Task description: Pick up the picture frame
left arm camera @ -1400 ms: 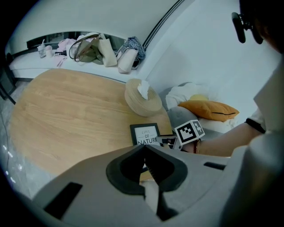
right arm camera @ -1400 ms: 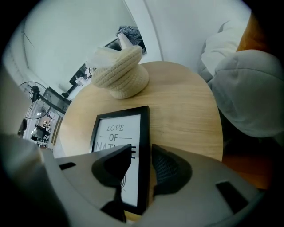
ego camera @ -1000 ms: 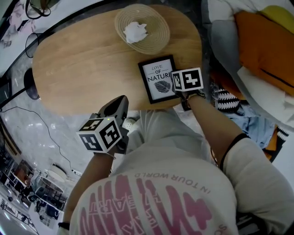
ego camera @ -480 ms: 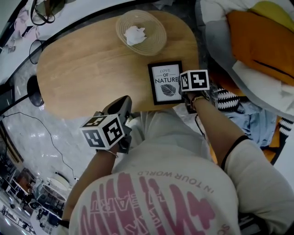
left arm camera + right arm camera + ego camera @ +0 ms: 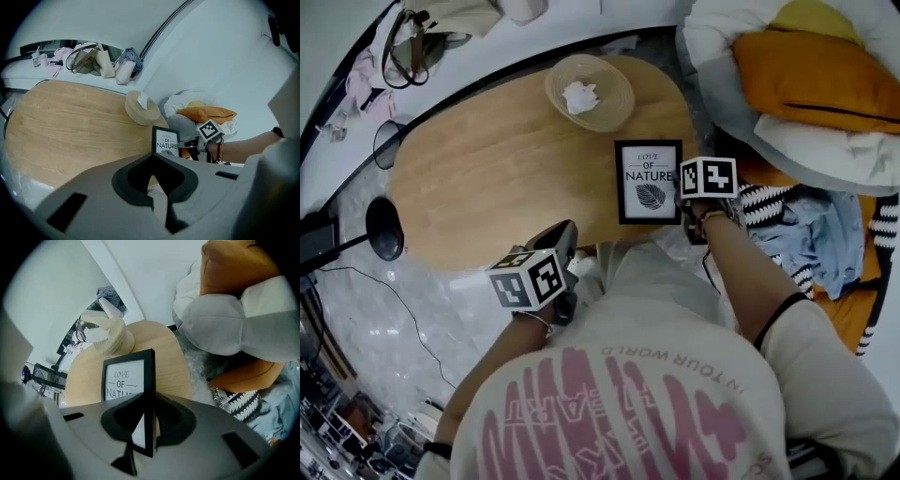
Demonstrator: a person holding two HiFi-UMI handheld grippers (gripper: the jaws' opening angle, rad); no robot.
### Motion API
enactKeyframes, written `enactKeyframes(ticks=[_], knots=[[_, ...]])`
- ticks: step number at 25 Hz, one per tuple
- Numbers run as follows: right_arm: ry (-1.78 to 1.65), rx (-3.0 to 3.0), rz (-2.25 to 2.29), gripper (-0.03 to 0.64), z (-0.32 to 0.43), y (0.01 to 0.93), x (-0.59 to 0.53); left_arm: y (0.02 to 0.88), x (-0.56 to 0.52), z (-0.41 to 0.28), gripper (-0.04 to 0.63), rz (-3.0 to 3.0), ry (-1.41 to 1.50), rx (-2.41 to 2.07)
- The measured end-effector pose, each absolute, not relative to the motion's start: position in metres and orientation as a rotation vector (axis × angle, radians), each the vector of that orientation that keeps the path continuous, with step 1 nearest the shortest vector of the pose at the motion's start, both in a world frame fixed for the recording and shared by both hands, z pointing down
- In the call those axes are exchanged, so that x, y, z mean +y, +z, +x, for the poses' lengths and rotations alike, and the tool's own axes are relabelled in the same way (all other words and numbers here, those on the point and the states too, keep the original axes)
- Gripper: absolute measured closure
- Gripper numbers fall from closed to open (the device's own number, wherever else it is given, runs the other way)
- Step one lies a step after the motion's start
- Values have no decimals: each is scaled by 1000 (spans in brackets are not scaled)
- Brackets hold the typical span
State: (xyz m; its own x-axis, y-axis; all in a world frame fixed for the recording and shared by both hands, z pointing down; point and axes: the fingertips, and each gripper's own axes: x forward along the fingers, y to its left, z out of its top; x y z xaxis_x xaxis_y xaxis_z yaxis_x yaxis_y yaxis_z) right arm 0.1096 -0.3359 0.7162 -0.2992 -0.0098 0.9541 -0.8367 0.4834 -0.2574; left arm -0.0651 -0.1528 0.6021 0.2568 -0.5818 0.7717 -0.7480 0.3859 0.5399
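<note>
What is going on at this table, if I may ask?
A person is working with a handheld gripper in each hand. The right gripper has just been closing its jaws on the right edge of the black picture frame and now grips it, with the frame apparently raised over the near end of the wooden table. The left gripper hangs off the table's near edge, jaws together and empty. A woven bowl sits at the far end.

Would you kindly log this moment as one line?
right gripper: jaws just closed on picture frame edge | left gripper: shut, empty
</note>
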Motion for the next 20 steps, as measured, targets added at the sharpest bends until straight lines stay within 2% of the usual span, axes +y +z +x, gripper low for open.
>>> enactKeyframes(ticks=[4, 11, 20], knots=[[1025, -1745, 827, 538, 108, 676, -332, 581, -140, -77, 592, 1366, 199, -1430], [1092, -1831, 929, 538, 98, 605, -302, 522, -121, -144, 592, 1425, 108, -1592], [1199, -1984, 950, 538, 45, 535, -255, 455, -103, -172, 592, 1567, -23, -1670]])
